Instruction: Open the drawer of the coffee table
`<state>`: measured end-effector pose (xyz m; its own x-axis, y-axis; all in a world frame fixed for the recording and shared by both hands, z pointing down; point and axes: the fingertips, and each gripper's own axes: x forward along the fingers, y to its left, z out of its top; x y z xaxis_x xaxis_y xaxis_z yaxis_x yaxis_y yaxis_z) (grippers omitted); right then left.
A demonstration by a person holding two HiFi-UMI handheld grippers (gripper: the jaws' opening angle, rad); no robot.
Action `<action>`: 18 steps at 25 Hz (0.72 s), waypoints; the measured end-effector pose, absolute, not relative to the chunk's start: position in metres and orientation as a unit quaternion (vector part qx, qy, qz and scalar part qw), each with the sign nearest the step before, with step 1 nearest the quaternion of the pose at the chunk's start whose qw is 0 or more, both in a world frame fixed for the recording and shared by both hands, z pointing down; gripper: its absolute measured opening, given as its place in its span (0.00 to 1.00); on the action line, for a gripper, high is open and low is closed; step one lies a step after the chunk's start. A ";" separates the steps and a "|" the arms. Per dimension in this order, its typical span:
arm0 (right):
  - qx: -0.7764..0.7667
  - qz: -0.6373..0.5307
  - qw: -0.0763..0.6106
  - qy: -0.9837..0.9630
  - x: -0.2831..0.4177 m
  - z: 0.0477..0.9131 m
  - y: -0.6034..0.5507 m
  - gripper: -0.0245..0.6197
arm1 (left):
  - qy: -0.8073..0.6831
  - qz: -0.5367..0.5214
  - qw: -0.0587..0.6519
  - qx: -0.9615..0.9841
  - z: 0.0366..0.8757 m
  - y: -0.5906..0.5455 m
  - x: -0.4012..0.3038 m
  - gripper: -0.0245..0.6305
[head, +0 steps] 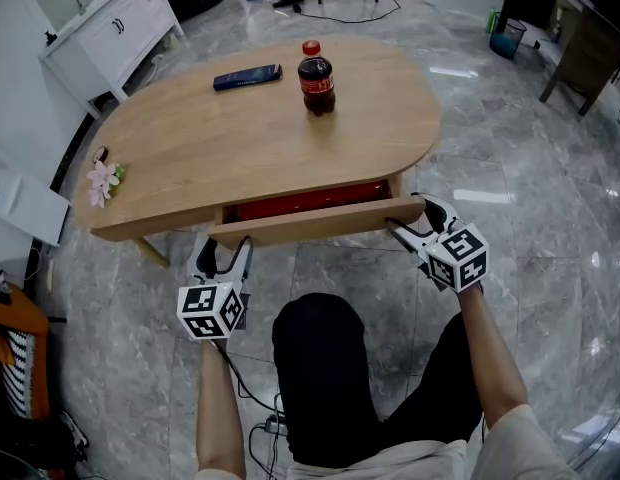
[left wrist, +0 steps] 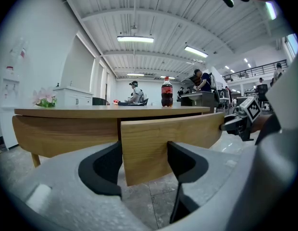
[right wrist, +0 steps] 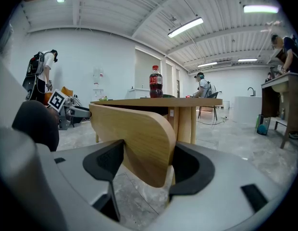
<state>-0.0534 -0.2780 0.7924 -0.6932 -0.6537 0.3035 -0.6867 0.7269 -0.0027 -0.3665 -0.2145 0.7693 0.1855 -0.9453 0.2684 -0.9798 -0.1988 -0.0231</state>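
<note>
Big open lab hall dressed up as a living room: ribbed ceiling (left wrist: 154, 13) with strip lights (left wrist: 134, 39), polished marble floor (head: 510, 198), people (left wrist: 201, 80) busy at workbenches. From the head view, white cabinet (head: 115, 23) at eleven o'clock, coffee table (head: 190, 148) dead centre.

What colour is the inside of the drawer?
Red. The inside of the drawer shows best in the head view.

Drawer (head: 310, 223): under the counter's (head: 190, 148) near edge, standing partway out toward me.
Bottle (head: 315, 80): on the counter's far side, just right of the phone (head: 247, 77).
Flower (head: 102, 180): on the counter's left end.
My fingers: left gripper (head: 223, 251) clasps the drawer's left end, right gripper (head: 410, 218) its right end.
</note>
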 end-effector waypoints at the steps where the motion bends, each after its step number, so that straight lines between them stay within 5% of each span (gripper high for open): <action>1: 0.364 0.059 0.143 -0.918 -0.053 0.792 -0.278 0.53 | -0.629 0.113 0.078 0.766 0.769 -0.214 -0.366 0.47; 18: 0.366 0.051 0.144 -0.918 -0.051 0.796 -0.263 0.53 | -0.630 0.114 0.084 0.763 0.774 -0.199 -0.363 0.47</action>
<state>-0.0505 -0.2633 0.7956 -0.6902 -0.6574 0.3024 -0.6869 0.7267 0.0120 -0.3633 -0.1990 0.7739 0.1799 -0.9430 0.2800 -0.9814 -0.1916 -0.0146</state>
